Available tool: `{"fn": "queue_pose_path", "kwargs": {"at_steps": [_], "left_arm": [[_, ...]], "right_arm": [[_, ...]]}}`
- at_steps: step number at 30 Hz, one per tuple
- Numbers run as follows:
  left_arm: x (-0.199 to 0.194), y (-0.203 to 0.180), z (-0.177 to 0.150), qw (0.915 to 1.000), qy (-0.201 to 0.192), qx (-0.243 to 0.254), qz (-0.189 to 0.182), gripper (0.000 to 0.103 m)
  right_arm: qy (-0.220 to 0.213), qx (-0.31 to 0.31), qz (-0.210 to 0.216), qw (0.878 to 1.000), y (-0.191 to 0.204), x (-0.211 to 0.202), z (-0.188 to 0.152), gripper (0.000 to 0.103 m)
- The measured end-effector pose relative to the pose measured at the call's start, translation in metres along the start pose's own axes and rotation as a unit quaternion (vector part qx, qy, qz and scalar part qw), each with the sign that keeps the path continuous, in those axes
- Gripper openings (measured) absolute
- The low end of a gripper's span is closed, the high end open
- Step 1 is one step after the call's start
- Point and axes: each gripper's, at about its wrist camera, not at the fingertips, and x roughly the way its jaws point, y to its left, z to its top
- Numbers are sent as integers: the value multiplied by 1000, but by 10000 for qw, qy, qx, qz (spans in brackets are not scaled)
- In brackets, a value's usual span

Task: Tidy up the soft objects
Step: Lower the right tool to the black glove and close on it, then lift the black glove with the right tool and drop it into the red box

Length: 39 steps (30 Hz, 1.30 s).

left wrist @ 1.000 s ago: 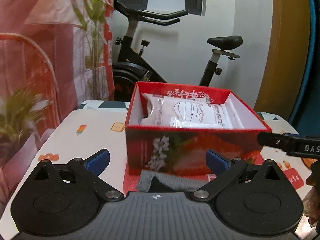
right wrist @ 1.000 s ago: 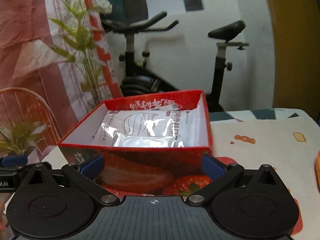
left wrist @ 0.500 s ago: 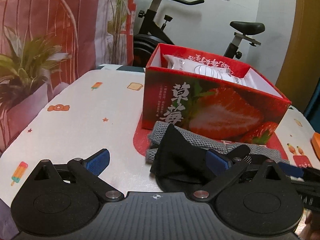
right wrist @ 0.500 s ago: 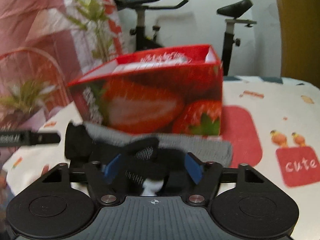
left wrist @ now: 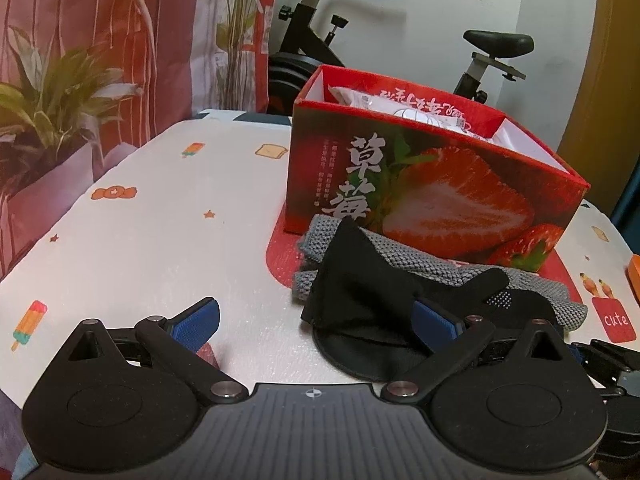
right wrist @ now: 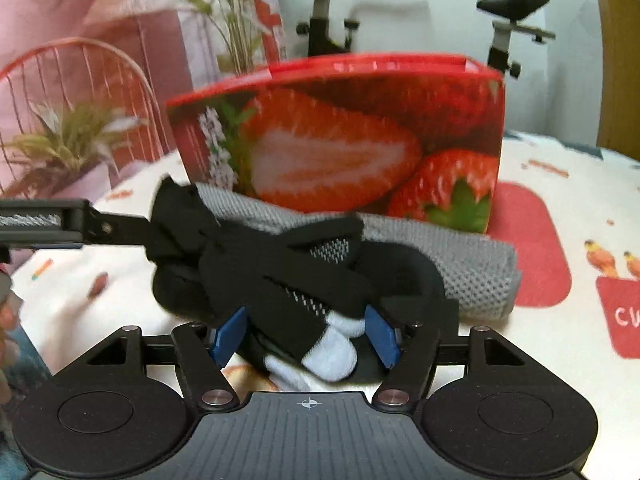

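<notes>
A black glove with white fingertips [right wrist: 304, 292] lies on the table in front of a grey knitted cloth [right wrist: 452, 264] and the red strawberry box [right wrist: 340, 136]. My right gripper [right wrist: 306, 334] has its jaws partly closed around the glove's white-tipped end; the pads touch or nearly touch it. My left gripper [left wrist: 316, 320] is open, low over the table, its right finger against the black glove [left wrist: 360, 280], the left finger over bare tablecloth. The box [left wrist: 420, 184] holds white plastic packets [left wrist: 404, 110].
The table has a white patterned cloth [left wrist: 160, 216]. A potted plant [left wrist: 52, 96] and red-striped curtain are at the left. An exercise bike [left wrist: 492, 52] stands behind the table. An orange object [left wrist: 634, 270] sits at the right edge.
Both grippers dropped from box-top height to the table. The right gripper narrowed its jaws around the glove. The left gripper moved in beside the glove.
</notes>
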Motion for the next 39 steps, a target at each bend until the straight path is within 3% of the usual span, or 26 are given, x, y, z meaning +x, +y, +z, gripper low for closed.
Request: {"fn": "queue_pose_path", "kwargs": {"at_steps": [2,4,5,7,9,10,14,19,27,33,37,39], "left_arm": [[1,0,-1,10000,26,-17,11,103],[3,1,-2,10000,72,-29,4,103],[4,1,-2,10000,91,-32,-3,103],[4,1,-2,9999,100,-37,-16,103],[4,0,-2,10000,80,-44,-28,103],[4,0,-2,10000,75,-44,-30,103],[2,0,-2,10000,32,-70,-45,101],[-1,2,-2,9999,-42,-143,-57,91],[2,-3,-4,9997,7,-47,-218,68],[2,-5,-5,9985,-23,-79,-549,66],[8,-6,0,9983,66,-224,-536,65],[12,-8,3,9977,66,-314,-596,55]], "right_arm": [[-32,7,35,10000,0,1,-1,63],[-28,2,70,10000,0,0,-1,57],[-9,-2,107,9999,-1,0,-1,47],[25,33,162,9999,-1,0,-1,37],[63,65,164,9998,-2,-2,-1,13],[57,91,186,9998,-3,-3,-1,11],[-145,303,168,9993,-11,-13,2,9],[-514,299,-82,9982,-18,-24,8,9],[-293,513,-226,9980,-35,-10,-3,9],[-307,336,-306,9985,-32,-6,-6,10],[-328,228,-337,9986,-30,-5,-6,10],[-333,244,-316,9986,-31,-5,-6,9]]}}
